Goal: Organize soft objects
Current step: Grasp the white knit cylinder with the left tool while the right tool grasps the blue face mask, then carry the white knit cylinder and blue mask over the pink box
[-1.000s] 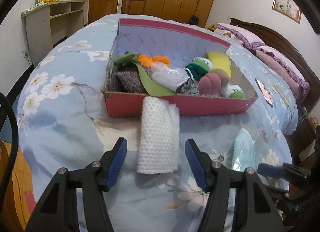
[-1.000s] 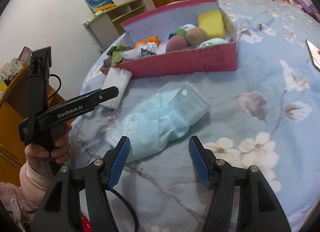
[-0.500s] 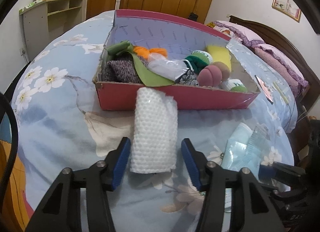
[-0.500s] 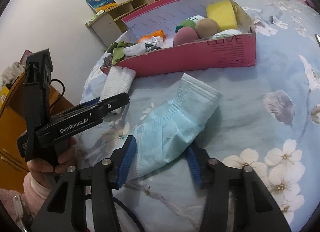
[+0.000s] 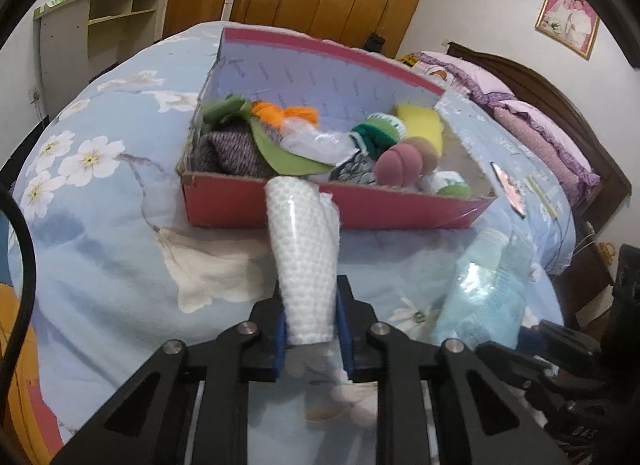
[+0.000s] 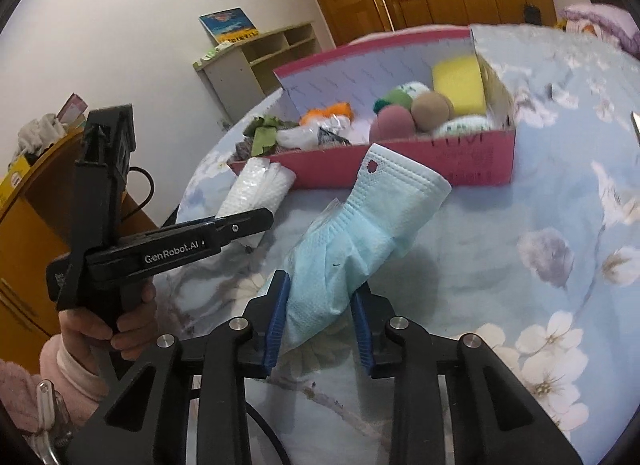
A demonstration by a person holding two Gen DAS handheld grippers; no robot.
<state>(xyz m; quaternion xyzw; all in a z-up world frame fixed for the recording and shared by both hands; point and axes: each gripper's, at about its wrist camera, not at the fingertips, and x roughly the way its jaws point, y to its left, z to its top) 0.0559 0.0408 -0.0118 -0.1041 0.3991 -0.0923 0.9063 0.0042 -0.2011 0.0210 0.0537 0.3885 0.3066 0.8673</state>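
Two soft things are in our jaws now. Our left gripper (image 5: 310, 329) has just been closing, and its jaws pinch the near end of the white bumpy rolled cloth (image 5: 304, 261) at the middle bottom of the left view. Our right gripper (image 6: 320, 319) has just been closing too, and it squeezes the light blue paper face mask (image 6: 352, 245). Both things point long-ways up the picture, straight at the pink cardboard box (image 5: 332, 213) on the flowery blue bed (image 5: 100, 249). The cloth's far end reaches the box's front wall, so we think the left hand is nearer. Next, we think, comes lifting over that wall.
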